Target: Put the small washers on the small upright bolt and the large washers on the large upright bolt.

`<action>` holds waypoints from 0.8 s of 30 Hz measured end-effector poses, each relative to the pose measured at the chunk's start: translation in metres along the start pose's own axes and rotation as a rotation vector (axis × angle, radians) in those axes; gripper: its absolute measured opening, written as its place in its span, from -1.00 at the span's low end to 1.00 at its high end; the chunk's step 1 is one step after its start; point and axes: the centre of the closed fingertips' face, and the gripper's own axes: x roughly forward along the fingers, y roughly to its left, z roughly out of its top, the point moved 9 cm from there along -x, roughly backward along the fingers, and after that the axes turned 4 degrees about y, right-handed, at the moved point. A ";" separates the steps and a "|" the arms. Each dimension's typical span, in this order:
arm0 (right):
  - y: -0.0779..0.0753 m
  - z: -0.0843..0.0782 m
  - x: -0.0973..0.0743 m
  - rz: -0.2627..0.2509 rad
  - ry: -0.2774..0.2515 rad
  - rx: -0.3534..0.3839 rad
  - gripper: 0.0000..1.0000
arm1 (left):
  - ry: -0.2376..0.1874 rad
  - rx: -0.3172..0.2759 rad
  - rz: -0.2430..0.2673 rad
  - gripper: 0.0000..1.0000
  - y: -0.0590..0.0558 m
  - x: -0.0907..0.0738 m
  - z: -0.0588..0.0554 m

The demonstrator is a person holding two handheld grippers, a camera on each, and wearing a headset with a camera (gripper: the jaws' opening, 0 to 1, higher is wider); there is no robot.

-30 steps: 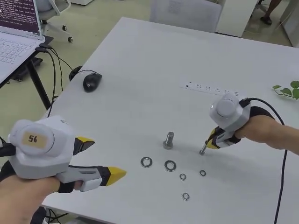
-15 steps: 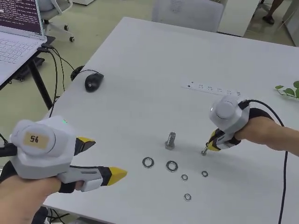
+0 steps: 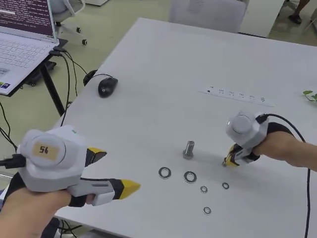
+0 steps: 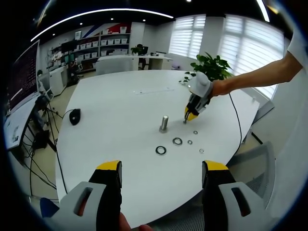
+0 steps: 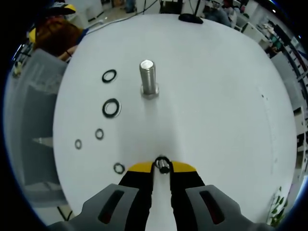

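My right gripper (image 3: 229, 161) is shut on the small bolt (image 5: 163, 165), holding it low over the table, to the right of the large upright bolt (image 3: 188, 148). Two large washers (image 3: 165, 172) (image 3: 190, 176) lie flat in front of the large bolt. Three small washers (image 3: 203, 189) (image 3: 225, 186) (image 3: 207, 210) lie nearer the table's front edge. My left gripper (image 3: 115, 170) hovers open at the front left corner, holding nothing. In the left gripper view the large bolt (image 4: 164, 123) and the right gripper (image 4: 191, 113) stand far ahead of the spread jaws.
A black mouse (image 3: 107, 87) with its cable lies at the table's left edge. A white power strip (image 3: 240, 95) lies at the back right. A laptop (image 3: 22, 44) stands on a stand left of the table. A black cable trails from the right gripper.
The head camera has turned a little left, so everything sits further right in the picture. Both grippers, the bolts and the washers keep about the same places.
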 end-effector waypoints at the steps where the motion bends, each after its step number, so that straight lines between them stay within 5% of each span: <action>1: 0.000 0.000 0.002 0.003 0.002 0.000 -0.72 | 0.000 0.000 0.000 0.34 0.000 0.000 0.000; 13: -0.004 -0.006 0.018 0.013 0.005 0.006 -0.71 | 0.004 -0.006 0.006 0.34 0.000 -0.003 -0.003; 24: -0.002 -0.018 0.006 -0.004 -0.080 0.057 -0.59 | 0.005 0.016 -0.018 0.33 -0.006 0.002 0.001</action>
